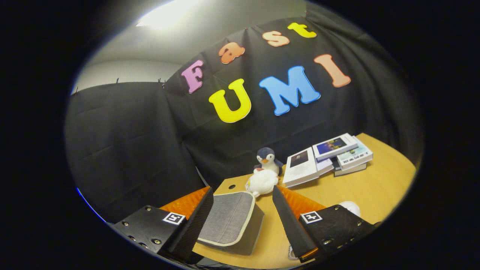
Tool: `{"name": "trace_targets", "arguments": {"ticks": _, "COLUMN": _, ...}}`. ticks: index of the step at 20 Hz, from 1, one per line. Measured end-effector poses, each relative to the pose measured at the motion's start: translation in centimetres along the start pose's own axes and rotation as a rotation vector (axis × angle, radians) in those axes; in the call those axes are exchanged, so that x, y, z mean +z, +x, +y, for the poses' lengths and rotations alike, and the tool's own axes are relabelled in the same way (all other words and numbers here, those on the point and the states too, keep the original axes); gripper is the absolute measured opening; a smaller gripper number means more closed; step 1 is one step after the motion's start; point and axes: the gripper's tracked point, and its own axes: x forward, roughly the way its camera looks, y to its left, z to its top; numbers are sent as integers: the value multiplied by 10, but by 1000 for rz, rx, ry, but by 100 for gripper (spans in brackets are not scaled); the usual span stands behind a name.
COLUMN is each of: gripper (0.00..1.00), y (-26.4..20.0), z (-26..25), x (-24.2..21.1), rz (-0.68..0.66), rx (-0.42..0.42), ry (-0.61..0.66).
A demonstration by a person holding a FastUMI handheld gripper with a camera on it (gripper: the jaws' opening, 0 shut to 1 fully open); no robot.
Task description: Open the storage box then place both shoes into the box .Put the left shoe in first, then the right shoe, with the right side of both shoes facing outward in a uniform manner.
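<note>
our claw [242, 221] is spread, and the grey storage box [230, 225] sits between its fingers, nearer the left one, lid down.

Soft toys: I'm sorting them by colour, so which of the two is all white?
The round toy, lying in front of the penguin, nearer the open claw. The penguin has a dark head and orange beak.

text: none readable | books [330, 155]: cover print too small | tongs [243, 204]: square coded tags only
</note>
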Motion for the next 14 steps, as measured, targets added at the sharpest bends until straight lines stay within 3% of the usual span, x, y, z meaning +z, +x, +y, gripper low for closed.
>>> {"name": "trace_targets", "arguments": {"ticks": 4, "gripper": 93, "y": 19, "z": -8, "x": -28, "rz": 90, "rx": 17, "ry": 191}}
{"name": "trace_targets", "arguments": {"ticks": 14, "gripper": 93, "y": 37, "z": -8, "x": -112, "rz": 312, "rx": 82, "ry": 464}}
